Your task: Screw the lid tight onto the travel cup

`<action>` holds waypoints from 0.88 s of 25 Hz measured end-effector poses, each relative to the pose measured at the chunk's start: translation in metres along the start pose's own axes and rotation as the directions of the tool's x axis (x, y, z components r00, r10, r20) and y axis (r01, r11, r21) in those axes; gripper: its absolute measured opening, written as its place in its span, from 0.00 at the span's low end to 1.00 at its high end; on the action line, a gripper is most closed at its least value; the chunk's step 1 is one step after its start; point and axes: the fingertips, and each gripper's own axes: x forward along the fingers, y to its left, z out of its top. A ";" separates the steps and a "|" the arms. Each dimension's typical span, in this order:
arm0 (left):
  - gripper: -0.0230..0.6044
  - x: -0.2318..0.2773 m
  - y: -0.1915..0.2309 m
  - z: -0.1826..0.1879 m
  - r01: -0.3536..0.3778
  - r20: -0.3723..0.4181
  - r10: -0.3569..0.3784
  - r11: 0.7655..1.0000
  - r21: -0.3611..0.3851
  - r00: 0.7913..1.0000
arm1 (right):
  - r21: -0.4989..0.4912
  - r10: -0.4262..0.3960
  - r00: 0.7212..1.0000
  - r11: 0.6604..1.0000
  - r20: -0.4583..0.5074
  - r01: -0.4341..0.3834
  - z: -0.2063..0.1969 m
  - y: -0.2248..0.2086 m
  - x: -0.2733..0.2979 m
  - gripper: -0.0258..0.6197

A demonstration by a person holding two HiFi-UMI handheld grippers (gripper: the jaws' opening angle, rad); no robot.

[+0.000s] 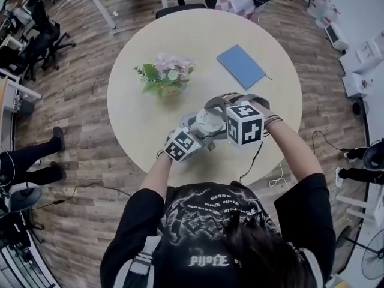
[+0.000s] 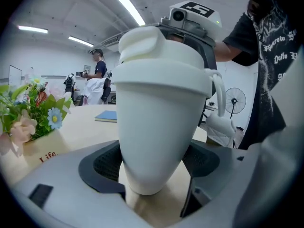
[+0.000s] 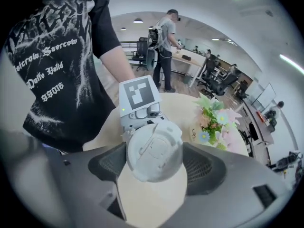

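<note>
Round desk [image 1: 180, 47], open surface left and right of the lower-centre spot near its front edge, flowers [image 1: 165, 74] close at upper left: travel cup [image 2: 159, 127] pinched at its tapered base by left gripper [image 2: 156, 163] fingers [image 2: 107, 164], lid [image 3: 154, 151] on top clamped across its rim by right gripper [image 3: 156, 164] fingers [image 3: 203, 167].

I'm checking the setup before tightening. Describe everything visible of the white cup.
The cup is plain white, matte like plastic, tapering to a narrow rounded base. A white lid with a flip tab sits on top, and a thin loop hangs at its side. It stands about upright over the round table. The left gripper clamps its lower body; the right gripper grips the lid from above.
</note>
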 end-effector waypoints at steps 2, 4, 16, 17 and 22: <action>0.67 0.000 0.000 0.000 -0.005 -0.002 0.005 1.000 -0.001 1.000 | 0.060 -0.032 0.999 0.998 0.016 0.031 0.000 -0.001 0.000 0.62; 0.67 0.001 0.000 0.000 -0.012 -0.004 0.012 1.000 -0.003 1.000 | 0.120 -0.064 0.998 0.991 0.029 0.060 0.000 -0.002 -0.001 0.62; 0.67 0.001 0.001 -0.001 -0.068 -0.005 0.067 0.998 -0.004 0.998 | 0.490 -0.339 0.940 0.828 0.049 0.273 0.001 -0.009 -0.005 0.62; 0.67 0.001 0.002 -0.001 -0.072 -0.005 0.072 0.997 -0.004 0.997 | 0.516 -0.357 0.933 0.806 0.035 0.289 0.000 -0.010 -0.005 0.62; 0.67 0.002 0.003 -0.001 -0.092 -0.018 0.092 0.996 -0.007 0.996 | 0.633 -0.439 0.898 0.689 -0.025 0.354 -0.003 -0.012 -0.007 0.62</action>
